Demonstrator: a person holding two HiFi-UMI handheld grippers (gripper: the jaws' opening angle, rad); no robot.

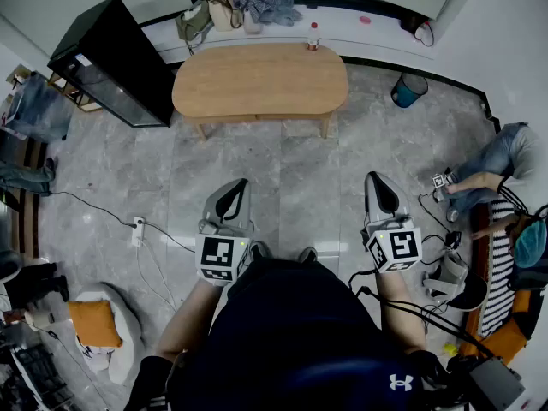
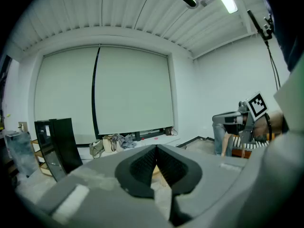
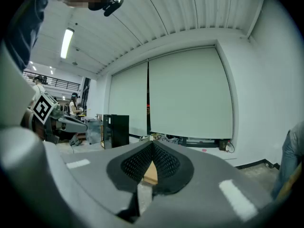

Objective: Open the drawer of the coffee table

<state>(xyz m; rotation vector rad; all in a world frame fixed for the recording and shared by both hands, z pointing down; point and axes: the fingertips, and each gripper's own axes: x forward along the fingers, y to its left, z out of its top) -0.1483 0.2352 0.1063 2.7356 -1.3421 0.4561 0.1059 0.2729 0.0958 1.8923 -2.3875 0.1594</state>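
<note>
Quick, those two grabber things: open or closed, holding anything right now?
Left gripper: jaws closed, holding nothing.
Right gripper: jaws closed, holding nothing.

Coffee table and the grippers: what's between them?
Head view shows only bare floor tiles between the coffee table and the left gripper and right gripper.

— Where is the coffee table standing?
— Straight ahead of me, well apart from my tongs. I'm holding the left gripper and the right gripper side by side before it.
— And around it?
— A cabinet is standing to its left and a bin to its right, a bottle is sitting on its far edge, and bags are lying on the ledge behind.
</note>
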